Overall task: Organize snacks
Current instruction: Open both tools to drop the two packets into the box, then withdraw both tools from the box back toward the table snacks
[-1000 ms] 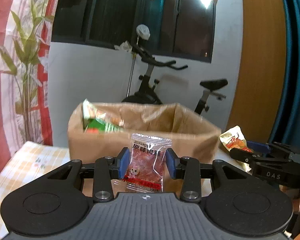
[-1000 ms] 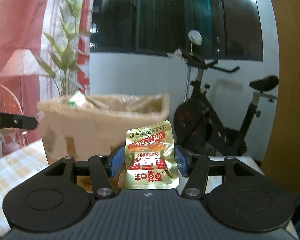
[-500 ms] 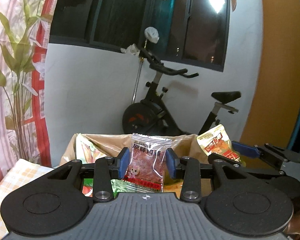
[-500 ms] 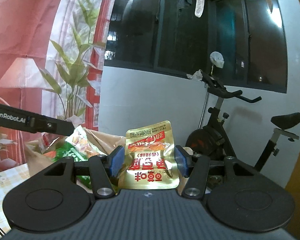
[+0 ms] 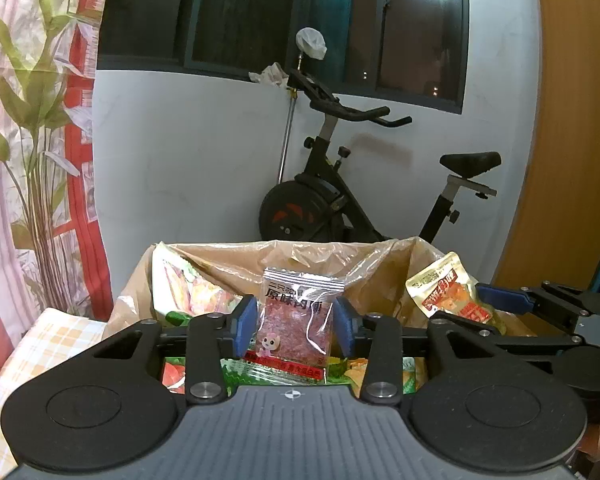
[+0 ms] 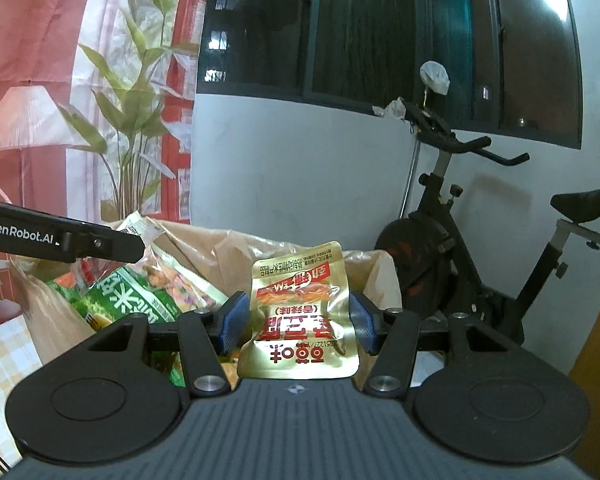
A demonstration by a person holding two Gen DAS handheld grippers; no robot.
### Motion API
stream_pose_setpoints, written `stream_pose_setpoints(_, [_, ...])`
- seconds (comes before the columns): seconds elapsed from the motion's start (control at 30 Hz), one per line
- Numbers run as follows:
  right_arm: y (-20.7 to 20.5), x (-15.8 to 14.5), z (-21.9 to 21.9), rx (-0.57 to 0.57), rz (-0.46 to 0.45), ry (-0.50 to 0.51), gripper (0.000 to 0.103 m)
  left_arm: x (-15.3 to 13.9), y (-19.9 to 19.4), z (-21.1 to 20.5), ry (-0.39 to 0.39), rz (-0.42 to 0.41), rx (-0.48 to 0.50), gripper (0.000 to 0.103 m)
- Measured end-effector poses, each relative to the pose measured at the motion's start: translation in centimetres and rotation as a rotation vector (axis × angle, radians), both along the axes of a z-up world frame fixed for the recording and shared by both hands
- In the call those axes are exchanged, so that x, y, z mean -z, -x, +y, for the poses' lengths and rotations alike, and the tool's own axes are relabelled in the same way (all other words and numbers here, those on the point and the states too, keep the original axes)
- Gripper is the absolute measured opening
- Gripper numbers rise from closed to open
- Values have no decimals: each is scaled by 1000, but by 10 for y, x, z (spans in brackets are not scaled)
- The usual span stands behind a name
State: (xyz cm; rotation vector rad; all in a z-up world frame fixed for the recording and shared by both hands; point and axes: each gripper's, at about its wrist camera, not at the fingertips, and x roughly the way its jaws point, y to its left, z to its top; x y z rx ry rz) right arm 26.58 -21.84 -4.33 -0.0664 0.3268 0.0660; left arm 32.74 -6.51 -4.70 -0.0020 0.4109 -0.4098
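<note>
Left wrist view: the left gripper (image 5: 296,322) has a clear red-meat snack packet (image 5: 297,332) standing upright between its blue pads (image 5: 247,326). The jaws have just been opening, yet the pads lie against the packet's two side edges and it hangs in place. Directly beyond and below the fingertips is the open paper-lined box (image 5: 260,256), with other snack packs (image 5: 192,296) leaning against its left wall. To the right of the fingers, over the same box, the right gripper (image 5: 476,304) carries a gold pouch (image 5: 440,290). Left of the box lies a checked cloth (image 5: 48,336); behind it stands an exercise bike (image 5: 320,208).

Right wrist view: the right gripper (image 6: 300,316) is clamped on the gold pouch (image 6: 300,320), which stands upright with its print upside down. The box rim (image 6: 380,276) sits just past the fingertips. A green pack (image 6: 128,300) lies inside to the left, below the dark arm of the left gripper (image 6: 60,240).
</note>
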Motion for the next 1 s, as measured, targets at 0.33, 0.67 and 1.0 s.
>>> stream_pose_setpoints(0.33, [16,-6,0,-6,28,-9,69,-7,18,13,-14,-2,4,59])
stream_pose_setpoints(0.67, [55,-8,-2,-15,33,-35,69,-11,59,47,-25,-25,-1,59])
stream_pose_setpoints(1.0, [96,0,-7,0,24,-60,69,10,99,85,-12,-19,-39,59])
